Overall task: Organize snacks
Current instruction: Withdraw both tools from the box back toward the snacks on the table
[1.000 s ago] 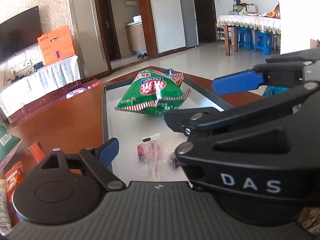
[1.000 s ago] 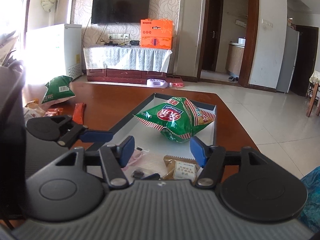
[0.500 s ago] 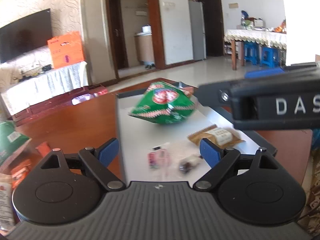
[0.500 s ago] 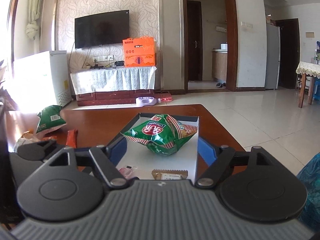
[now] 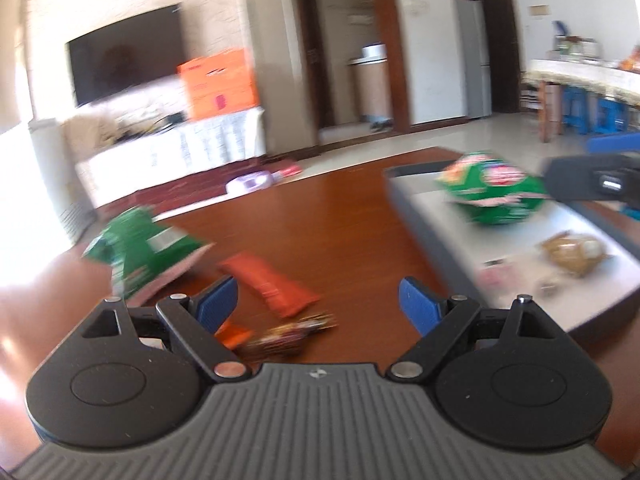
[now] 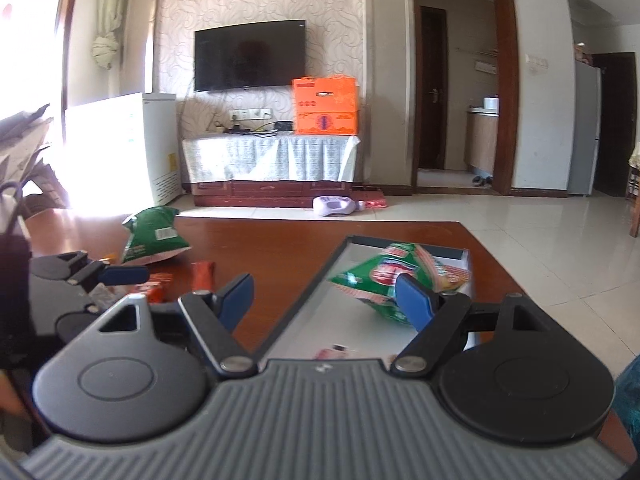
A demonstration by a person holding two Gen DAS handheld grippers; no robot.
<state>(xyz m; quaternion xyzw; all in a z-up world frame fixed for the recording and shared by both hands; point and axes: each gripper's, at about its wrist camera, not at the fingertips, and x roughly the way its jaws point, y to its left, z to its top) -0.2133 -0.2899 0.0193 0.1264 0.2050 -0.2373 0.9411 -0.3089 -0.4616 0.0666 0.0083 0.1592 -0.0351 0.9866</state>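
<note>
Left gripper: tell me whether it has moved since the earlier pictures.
Yes. The left gripper swung left, away from the tray, toward the loose snacks on the table.

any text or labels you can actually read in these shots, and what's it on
None can be read for sure.
Green chip bag in the tray: red logo, letters blurred.
Green bag on the table: white barcode label, too small.
Orange box: printed marks, too small.
Orange snack packet: motion-blurred.
Brown packet in the tray: pale label, blurred.

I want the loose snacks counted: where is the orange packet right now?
In the left wrist view the orange packet lies on the wooden table, left of the tray, beside the green bag.
</note>
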